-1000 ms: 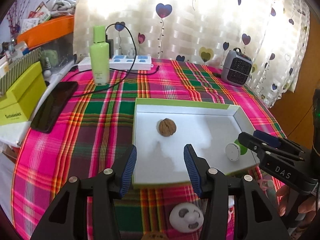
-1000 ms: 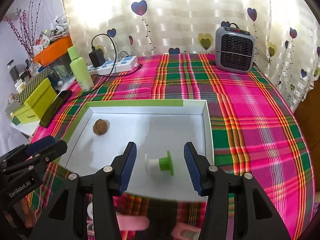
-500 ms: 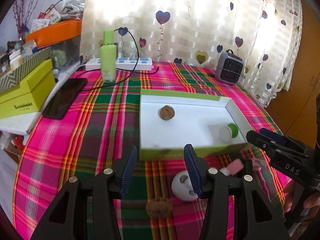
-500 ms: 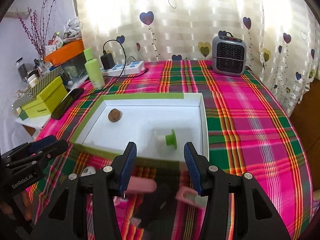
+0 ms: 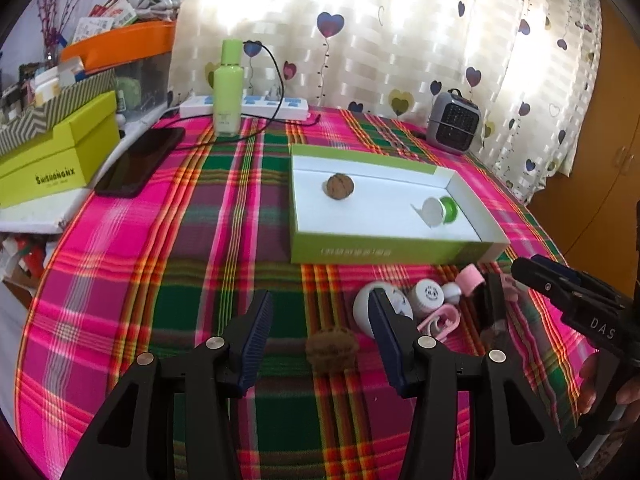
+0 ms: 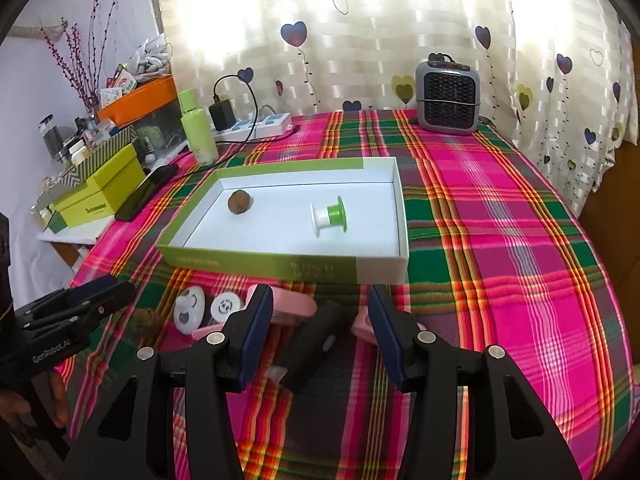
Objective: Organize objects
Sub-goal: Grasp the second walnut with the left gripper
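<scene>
A white box with a green rim (image 5: 384, 255) (image 6: 280, 267) lies on the plaid cloth. It holds a walnut (image 5: 339, 186) (image 6: 241, 202) and a green and white spool (image 5: 438, 210) (image 6: 330, 216). In front of it lie a second walnut (image 5: 331, 349) (image 6: 145, 320), a white smiley ball (image 5: 362, 306) (image 6: 189, 310), a white cap (image 5: 428, 296) (image 6: 226, 306), pink clips (image 5: 440, 320) (image 6: 296, 304) and a black block (image 6: 316, 344). My left gripper (image 5: 320, 320) is opening, with the second walnut seen between its fingers, untouched. My right gripper (image 6: 320, 320) hangs open over the black block.
A green bottle (image 5: 228, 92), a power strip (image 5: 256, 106) with a cable and a small grey heater (image 6: 447, 98) stand at the back. A black phone (image 5: 140, 160), a yellow-green box (image 5: 56, 152) and an orange tray (image 5: 124, 42) line the left side.
Both grippers have drawn back from above the box toward the near edge of the cloth. The loose items in front of the box have come into view.
</scene>
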